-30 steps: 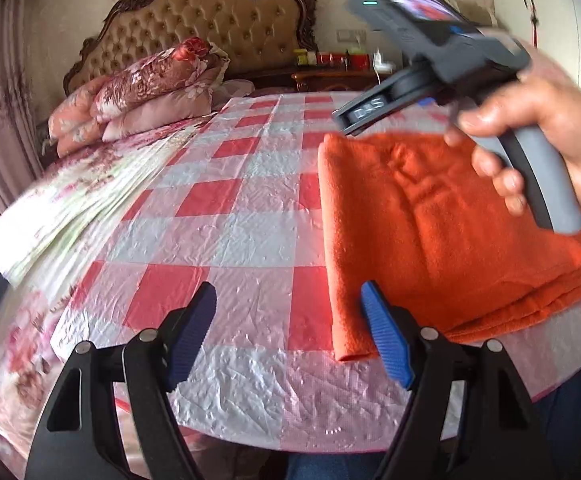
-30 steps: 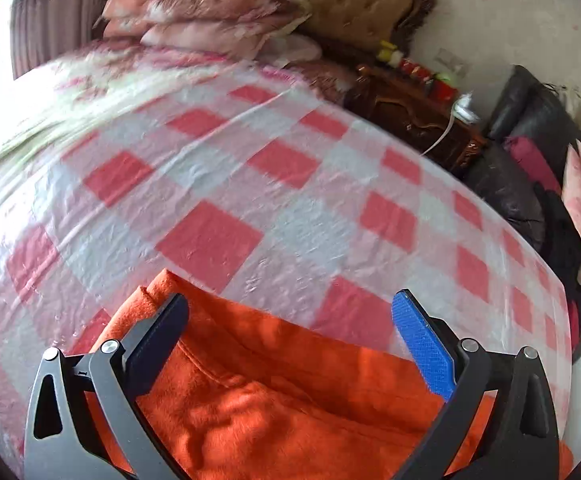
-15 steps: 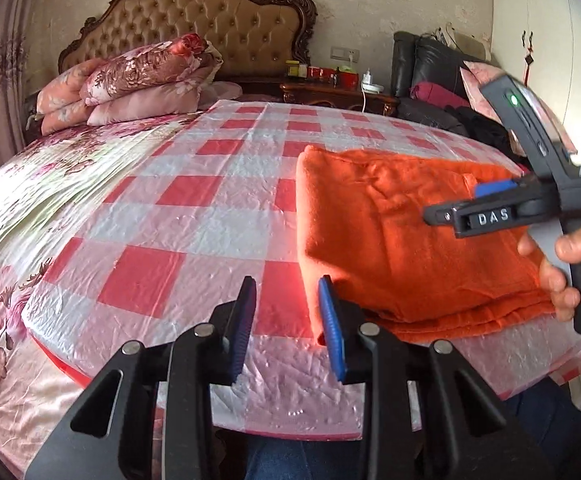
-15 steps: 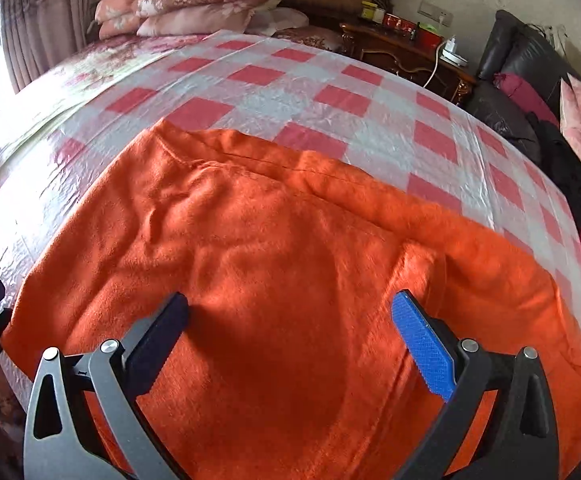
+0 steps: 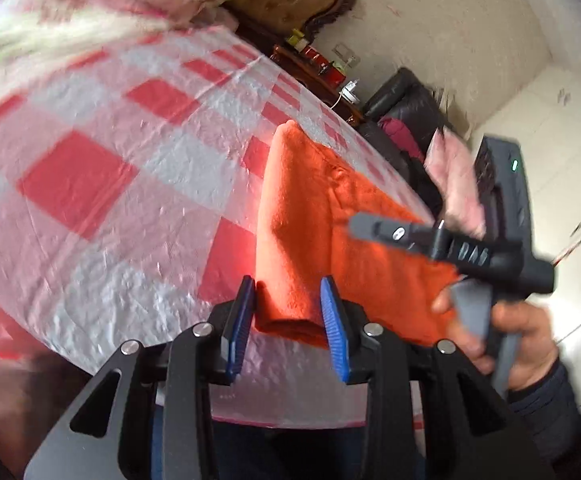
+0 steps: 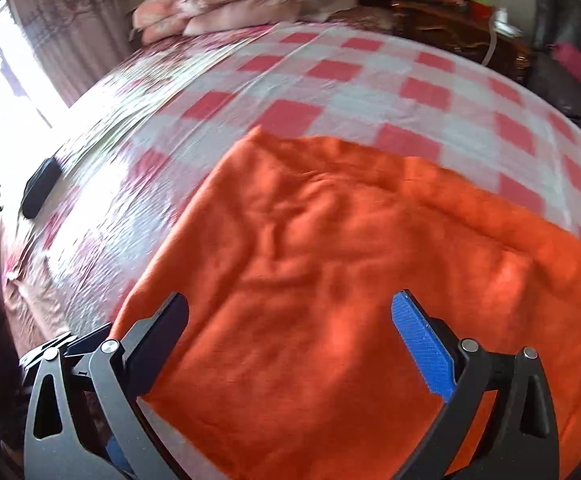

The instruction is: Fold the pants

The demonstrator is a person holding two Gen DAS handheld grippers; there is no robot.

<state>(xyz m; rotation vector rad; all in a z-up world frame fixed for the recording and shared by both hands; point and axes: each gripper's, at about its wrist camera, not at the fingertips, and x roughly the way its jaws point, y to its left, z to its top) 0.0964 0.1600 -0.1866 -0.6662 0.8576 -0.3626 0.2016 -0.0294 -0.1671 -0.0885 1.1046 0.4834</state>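
Across the checked bed (image 6: pixel 330 80), orange pants (image 6: pixel 330 260) lay mostly folded; left gripper (image 5: pixel 288 312) jaws pinched their corner, right gripper (image 6: pixel 290 336) jaws wide.

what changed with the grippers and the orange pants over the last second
The left gripper moved in on the near corner of the orange pants; its fingers now straddle the folded edge, not clearly clamped. The right gripper pulled back from the far edge, still open above the cloth. The pants stayed folded on the checkered cover.

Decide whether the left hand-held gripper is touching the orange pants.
Touching. The left wrist view shows the left hand-held gripper with the near corner of the folded orange pants bunched between its blue fingers, pressing both.
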